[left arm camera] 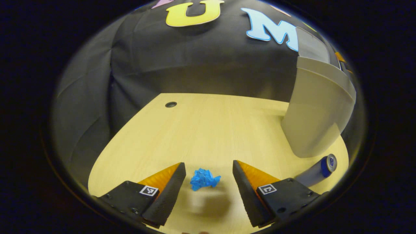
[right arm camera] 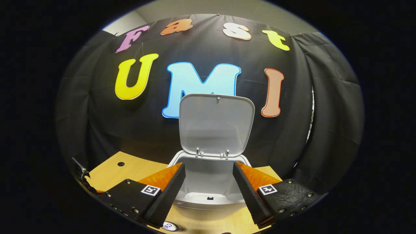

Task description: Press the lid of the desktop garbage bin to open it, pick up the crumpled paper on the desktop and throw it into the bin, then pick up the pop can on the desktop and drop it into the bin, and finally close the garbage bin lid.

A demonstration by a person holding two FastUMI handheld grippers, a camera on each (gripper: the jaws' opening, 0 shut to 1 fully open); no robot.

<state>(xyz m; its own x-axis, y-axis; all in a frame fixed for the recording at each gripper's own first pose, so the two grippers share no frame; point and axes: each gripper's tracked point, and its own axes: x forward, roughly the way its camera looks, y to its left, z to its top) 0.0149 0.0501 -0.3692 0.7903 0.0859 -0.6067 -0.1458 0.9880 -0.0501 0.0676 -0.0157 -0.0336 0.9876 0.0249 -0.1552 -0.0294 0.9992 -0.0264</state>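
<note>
A blue crumpled paper (left arm camera: pixel 203 178) lies on the wooden desktop (left arm camera: pixel 208 126), just ahead of my left gripper (left arm camera: pixel 209 172), whose jaws stand open on either side of it without touching. A pop can (left arm camera: pixel 318 170) lies on its side to the right, by the foot of the grey garbage bin (left arm camera: pixel 317 110). In the right gripper view the bin (right arm camera: pixel 209 188) stands straight ahead with its lid (right arm camera: pixel 216 123) raised upright. My right gripper (right arm camera: pixel 209 174) hovers open above the bin's mouth, holding nothing. The can's top (right arm camera: pixel 169 226) peeks in at the bottom edge.
A round cable hole (left arm camera: pixel 171 104) sits in the desktop's far left corner. Black cloth walls close off the back and sides. Bare wood stretches between the paper and the back wall.
</note>
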